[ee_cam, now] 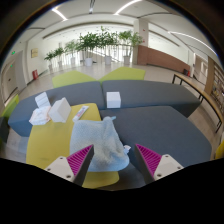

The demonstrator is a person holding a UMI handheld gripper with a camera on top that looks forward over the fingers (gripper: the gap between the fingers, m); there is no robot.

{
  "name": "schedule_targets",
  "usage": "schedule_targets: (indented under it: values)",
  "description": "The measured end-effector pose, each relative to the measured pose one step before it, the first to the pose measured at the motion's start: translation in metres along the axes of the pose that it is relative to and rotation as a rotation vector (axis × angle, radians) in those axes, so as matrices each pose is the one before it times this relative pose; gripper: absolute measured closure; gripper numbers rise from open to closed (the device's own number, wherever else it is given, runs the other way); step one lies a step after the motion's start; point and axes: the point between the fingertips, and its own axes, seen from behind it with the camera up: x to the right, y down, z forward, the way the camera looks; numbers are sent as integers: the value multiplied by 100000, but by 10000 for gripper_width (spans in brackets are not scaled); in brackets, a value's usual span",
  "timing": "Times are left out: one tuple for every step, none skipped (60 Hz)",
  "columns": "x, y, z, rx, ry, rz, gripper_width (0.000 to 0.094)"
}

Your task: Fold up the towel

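A white towel (pixel 105 145) lies bunched in a loose heap on the grey table (pixel 165 125), partly over a yellow mat (pixel 48 142). My gripper (pixel 114 160) is open, its two magenta pads spread wide. The towel stands between the fingers, close against the left pad (pixel 80 160) and with a gap to the right pad (pixel 148 158). The towel's near edge is hidden below the fingers.
Several crumpled white cloths or papers (pixel 50 111) lie at the mat's far left end. A small white box (pixel 113 98) stands farther back on the table. Potted plants (pixel 95 42) line the far side of the room. A railing (pixel 195 85) runs along the right.
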Motion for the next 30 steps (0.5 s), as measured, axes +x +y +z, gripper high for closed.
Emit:
schedule_targets:
  values:
    - [-103,-82,-746,387,-593,365,89]
    - [-69,-79,-805,484,-405,132,91]
    - [-105,-32,-859,547,-284,-4,95]
    - [-167,-10,-867,685,-201,-94,100]
    - [-188,-27,-909,793,-270,-334,103]
    - [-58,-38,-1326,1000,-436,-600,101]
    - [-477,-44,-851,1180,-773,-717,101]
    - [-449,-117,-948,1369,-868,-712,102]
    - [-450,-101,-974,1424,-738,-585,101]
    - [-495,-71,-933,1339,-609,-352,102]
    - [-419,-47,-1084,1243,-547,-316,103]
    - [-528,-8,-912,1069,-572,-407,103]
    - [-526,-13,-896,1003,-564,-469,102]
    - [-571,-90,-1173,957,-521,-559,101]
    - [-473,-129,-589,938,-701,-636,102]
    - [-576,-22,-787,1088,-738,-670,100]
    - [-585,-10,-738,998,-673,-754,99]
    - [-513,-41,-735,904,-495,-876,99]
    - [-529,-46,-650,976,-531,-903,97]
    - [-666,34,-781,1159,-605,-900,94]
    - [-585,-103,-471,983,-589,-1066,95]
    - [-498,3,-668,993,-430,-1124,95]
    - [-397,-188,-308,164,-704,-299,96]
    - [-382,11,-336,-82,-929,583,98]
    - [-390,77,-277,-229,-1123,1142,97]
    - [-376,125,-243,-425,-1095,1273,97]
    - [-206,311,-323,-299,-684,1151,97]
    - [-75,4,-134,32,-69,709,95]
    - [5,261,-203,374,460,467,95]
    - [226,-295,-190,542,695,14,94]
